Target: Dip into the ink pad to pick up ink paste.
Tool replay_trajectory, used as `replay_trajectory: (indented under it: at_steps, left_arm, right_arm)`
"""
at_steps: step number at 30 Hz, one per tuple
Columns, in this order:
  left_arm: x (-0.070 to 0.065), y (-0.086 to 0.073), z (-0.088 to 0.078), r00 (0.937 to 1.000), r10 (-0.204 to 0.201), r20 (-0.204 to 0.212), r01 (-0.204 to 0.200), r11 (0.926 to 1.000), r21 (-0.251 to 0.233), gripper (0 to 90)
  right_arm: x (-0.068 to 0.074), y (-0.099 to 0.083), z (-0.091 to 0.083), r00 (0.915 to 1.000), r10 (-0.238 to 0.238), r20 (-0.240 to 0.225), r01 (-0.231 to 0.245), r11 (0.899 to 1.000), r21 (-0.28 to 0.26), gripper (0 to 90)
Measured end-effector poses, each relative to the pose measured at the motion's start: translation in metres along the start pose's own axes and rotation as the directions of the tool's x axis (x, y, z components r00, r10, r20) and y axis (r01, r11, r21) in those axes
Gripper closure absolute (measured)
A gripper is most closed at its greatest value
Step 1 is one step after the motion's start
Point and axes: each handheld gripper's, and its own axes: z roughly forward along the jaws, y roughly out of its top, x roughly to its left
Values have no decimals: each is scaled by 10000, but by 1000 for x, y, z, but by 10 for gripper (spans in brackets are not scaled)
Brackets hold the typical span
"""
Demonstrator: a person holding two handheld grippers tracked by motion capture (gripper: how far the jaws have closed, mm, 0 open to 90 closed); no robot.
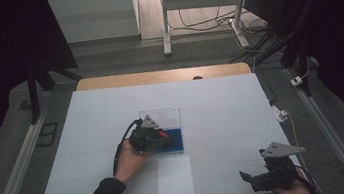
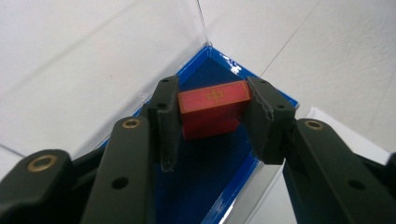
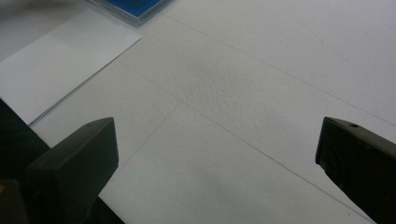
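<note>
Sitting clamped between the left gripper's fingers: the red block.

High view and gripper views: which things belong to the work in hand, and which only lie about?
In the work:
- red block
- blue tray
- clear lid
- left gripper, shut on the block

Lying about:
- white sheet
- right gripper, open, apart from the tray
</note>
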Motion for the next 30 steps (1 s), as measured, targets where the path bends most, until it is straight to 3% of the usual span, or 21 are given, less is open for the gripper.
replay_trajectory:
  at_steps: [6, 13, 19, 25, 30]
  left_arm:
    - [-4, 1, 3, 9994, 263, -228, -260, 9996, 139, 579]
    - [1, -1, 3, 9999, -100, 57, 99, 9999, 110, 582]
    - [-14, 0, 4, 9957, 560, -738, -542, 9982, 259, 584]
    - [-4, -2, 3, 9994, 266, -222, -263, 9996, 132, 583]
    - [-7, -2, 4, 9989, 319, -340, -315, 9994, 131, 583]
  right_arm:
    - [0, 0, -1, 10000, 4, 8, -4, 10000, -3, 0]
    - [0, 0, -1, 10000, -43, 20, 43, 10000, 24, 0]
    - [0, 0, 0, 10000, -34, 17, 34, 10000, 46, 0]
    - [0, 0, -1, 10000, -25, 31, 25, 10000, 33, 0]
    - [0, -1, -1, 10000, 3, 28, -3, 10000, 31, 0]
